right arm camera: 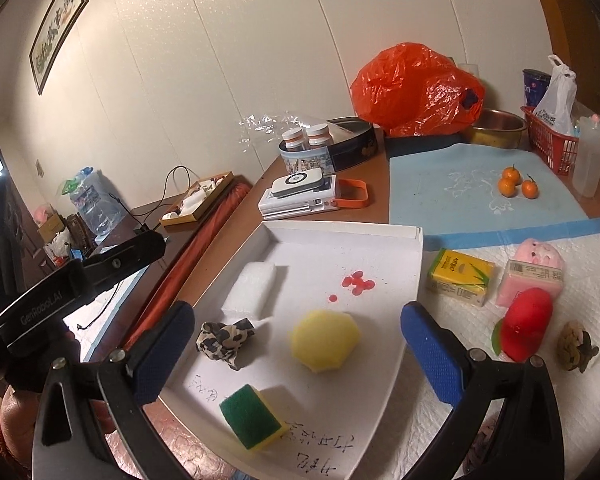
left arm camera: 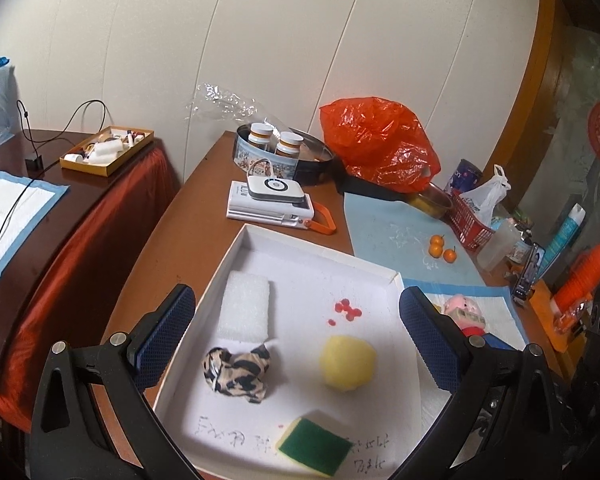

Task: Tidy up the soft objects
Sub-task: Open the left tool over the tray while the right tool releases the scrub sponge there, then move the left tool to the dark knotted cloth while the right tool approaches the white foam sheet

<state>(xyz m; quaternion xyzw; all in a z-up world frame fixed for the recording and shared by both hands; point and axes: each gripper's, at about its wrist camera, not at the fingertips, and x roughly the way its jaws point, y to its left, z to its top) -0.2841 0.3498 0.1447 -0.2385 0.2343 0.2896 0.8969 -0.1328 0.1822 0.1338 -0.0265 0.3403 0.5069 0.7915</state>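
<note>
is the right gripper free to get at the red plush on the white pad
Probably yes. The right gripper is open and empty over the white tray, and the red plush lies uncovered just to its right.

A pink pig plush (left arm camera: 458, 305) sits partly hidden behind the left gripper's (left arm camera: 296, 344) right finger. Handwriting on the white tray (right arm camera: 410, 292) runs off the bottom edge, unreadable. An orange object (left arm camera: 584, 280) at far right is blurred.

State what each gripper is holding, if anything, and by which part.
Nothing is held. The left gripper and the right gripper both hang open above the white tray, fingers apart, nothing between them; the yellow sponge lies free.
</note>
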